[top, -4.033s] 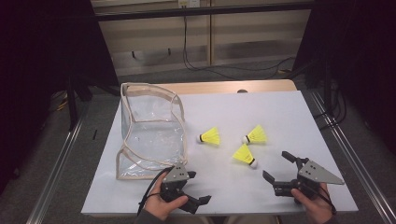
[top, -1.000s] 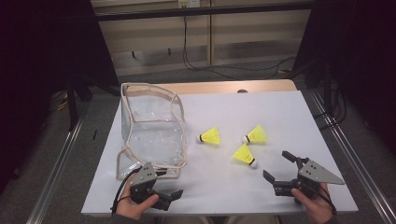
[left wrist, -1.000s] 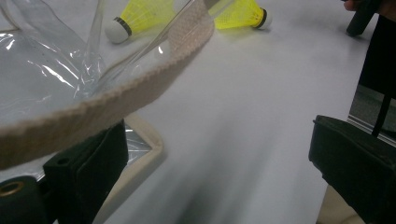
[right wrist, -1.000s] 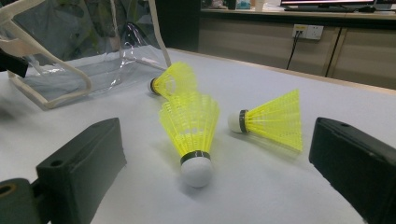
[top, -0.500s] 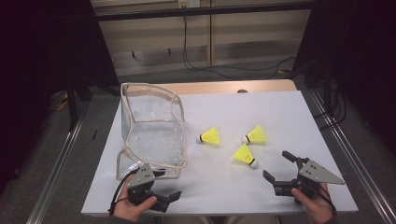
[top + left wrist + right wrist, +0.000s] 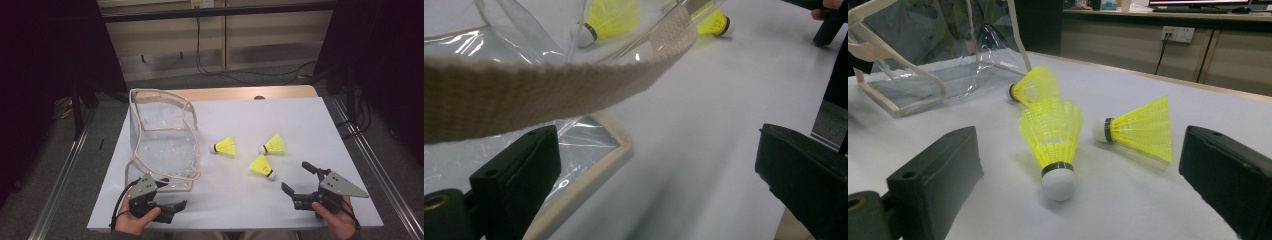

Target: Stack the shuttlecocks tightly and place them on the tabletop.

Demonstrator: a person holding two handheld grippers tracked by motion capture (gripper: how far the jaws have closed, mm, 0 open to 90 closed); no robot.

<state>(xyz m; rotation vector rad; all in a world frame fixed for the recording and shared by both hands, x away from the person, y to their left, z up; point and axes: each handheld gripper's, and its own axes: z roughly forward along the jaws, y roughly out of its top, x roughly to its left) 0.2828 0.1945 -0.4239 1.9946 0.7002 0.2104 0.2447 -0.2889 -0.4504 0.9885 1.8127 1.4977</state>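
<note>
The left claw (image 6: 172,205) sits at the near-left edge of the desk (image 6: 300,125), held in the person's left hand (image 6: 132,220), jaws spread wide and gripping nothing. It lies just beside the near corner of the clear bag (image 6: 162,135), whose beige webbing trim frames the open mouth. In the left gripper view the webbing strap (image 6: 549,87) crosses above the gap between the jaws, and the bag's trimmed bottom edge (image 6: 594,170) lies against the inner side of the left-hand jaw; whether the jaw touches the trim cannot be told. The right claw (image 6: 298,181) rests near the near-right edge of the desk, held in the right hand (image 6: 337,220), jaws likewise spread and empty. Three yellow shuttlecocks lie on the desk, apart from one another and outside the bag. The nearest shuttlecock (image 6: 262,166) lies on its side, its white cork toward the right claw, and in the right gripper view it sits between the lines of the two jaws but ahead of them, untouched. The middle shuttlecock (image 6: 225,146) lies close to the bag's right wall, cork toward the bag. The far shuttlecock (image 6: 273,145) lies to its right, cork pointing left. Open white desk surface extends behind and to the right of the shuttlecocks up to the far edge.
</note>
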